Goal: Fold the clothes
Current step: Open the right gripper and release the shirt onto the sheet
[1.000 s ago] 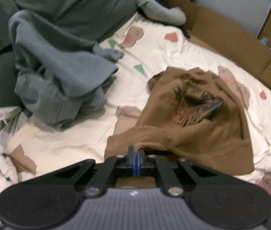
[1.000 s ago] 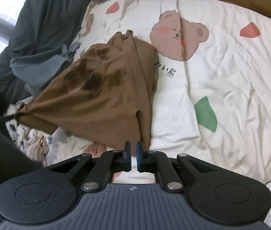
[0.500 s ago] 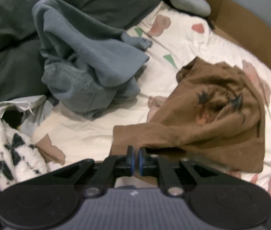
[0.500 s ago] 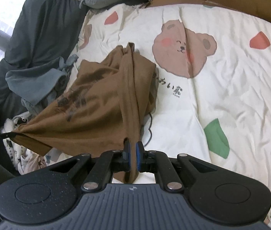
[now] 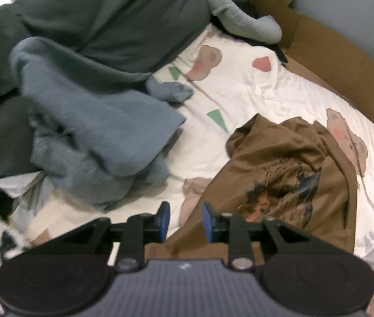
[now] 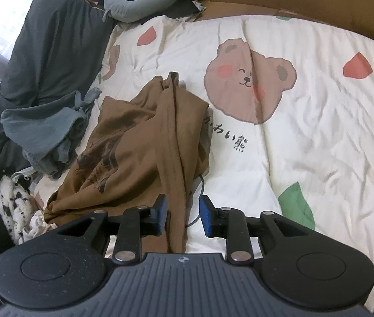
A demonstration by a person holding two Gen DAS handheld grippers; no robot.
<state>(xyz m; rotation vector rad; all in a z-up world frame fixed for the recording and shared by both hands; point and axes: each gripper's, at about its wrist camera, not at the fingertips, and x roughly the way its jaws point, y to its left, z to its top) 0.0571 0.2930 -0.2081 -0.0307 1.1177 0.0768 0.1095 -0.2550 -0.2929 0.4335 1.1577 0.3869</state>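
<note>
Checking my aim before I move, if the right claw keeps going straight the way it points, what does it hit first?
Most likely the brown shirt: a fold of it already lies between the opening fingers of the right claw. The bear-print sheet lies just under it; depth is uncertain.

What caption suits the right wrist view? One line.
Right hand-held gripper opening over a crumpled brown T-shirt on a bear-print sheet.

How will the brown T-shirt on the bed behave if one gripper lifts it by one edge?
The brown T-shirt is probably floppy: it lies in soft folds and ridges on the bear-print sheet. It would likely hang and bunch. It looks thin, so probably light.
</note>
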